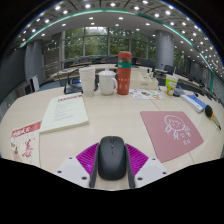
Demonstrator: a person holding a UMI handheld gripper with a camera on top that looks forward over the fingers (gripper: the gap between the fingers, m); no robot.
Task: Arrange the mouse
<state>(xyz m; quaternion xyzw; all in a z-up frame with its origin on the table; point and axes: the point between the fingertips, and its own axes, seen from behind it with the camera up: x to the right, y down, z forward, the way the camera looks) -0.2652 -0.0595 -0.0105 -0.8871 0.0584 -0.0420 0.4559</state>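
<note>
Overhead lights curve above a long pale desk [100,120]. Down low, the gripper [111,160] has its fingers closed snugly on the black mouse [111,156], carrying it. Next, I reckon, it swings right toward the pink mouse mat [170,132] and sets it squarely there.

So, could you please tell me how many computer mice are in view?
1. The black mouse sits between the fingers of the gripper, nearer than the pink mouse pad. Clutter farther along the desk could hide another.
</note>
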